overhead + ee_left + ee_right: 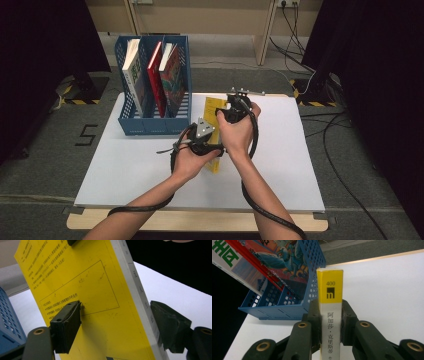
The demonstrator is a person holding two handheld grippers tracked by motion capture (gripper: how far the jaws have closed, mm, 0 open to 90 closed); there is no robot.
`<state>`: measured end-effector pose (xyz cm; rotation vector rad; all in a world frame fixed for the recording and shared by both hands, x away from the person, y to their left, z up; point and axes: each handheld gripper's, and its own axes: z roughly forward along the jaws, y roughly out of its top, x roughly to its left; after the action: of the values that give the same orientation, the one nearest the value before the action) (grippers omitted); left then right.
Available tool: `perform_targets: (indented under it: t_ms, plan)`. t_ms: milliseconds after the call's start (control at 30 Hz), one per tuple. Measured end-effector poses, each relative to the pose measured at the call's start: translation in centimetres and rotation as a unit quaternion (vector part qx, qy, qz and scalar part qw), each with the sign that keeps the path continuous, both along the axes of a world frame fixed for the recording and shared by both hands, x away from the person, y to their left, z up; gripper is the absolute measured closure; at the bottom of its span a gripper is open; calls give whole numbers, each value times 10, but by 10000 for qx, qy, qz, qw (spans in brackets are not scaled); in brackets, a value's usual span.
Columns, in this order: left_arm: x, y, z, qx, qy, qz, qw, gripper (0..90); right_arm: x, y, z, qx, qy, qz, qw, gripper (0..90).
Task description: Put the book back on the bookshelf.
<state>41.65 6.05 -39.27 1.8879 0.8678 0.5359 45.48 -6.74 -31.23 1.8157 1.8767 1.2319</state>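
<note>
Yellow book (329, 307) clamped by its spine between the pads of the right gripper (329, 325), upright, blue file rack (287, 307) beyond the jaws. Left gripper (117, 325) released: 2 jaws straddling the same book, 1 pad (66, 325) at the cover, the other apart.

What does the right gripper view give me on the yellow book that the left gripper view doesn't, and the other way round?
Right gripper view: the right gripper is clamped on the yellow book, spine facing the camera with its print legible, and books stand in the blue file rack behind it.

Left gripper view: the book's yellow cover with a printed box, and the left gripper straddling the book, one pad by the cover and the other clear of the spine edge, so open.

Both: the yellow book, a part of the blue rack and the white tabletop.
</note>
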Motion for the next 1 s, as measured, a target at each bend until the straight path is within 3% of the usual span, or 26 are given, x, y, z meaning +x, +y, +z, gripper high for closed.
perform_targets:
  t_ms: [233,533,633,767,1000]
  plan:
    - [5,0,-2,29,10,60,10000,312,-5,-2,7,8,-133,-53,9999,755]
    - [3,0,-2,50,-4,123,9999,331,-6,-1,7,-22,-132,-25,9999,751]
    - [1,-1,-1,128,-100,134,9998,328,-7,-1,7,1,-132,-38,9999,750]
    - [2,-2,1,80,-172,200,9996,302,-6,1,7,11,-118,-40,9999,749]
    - [4,-3,-2,304,-256,263,9989,284,-5,2,8,38,-135,-18,9999,745]
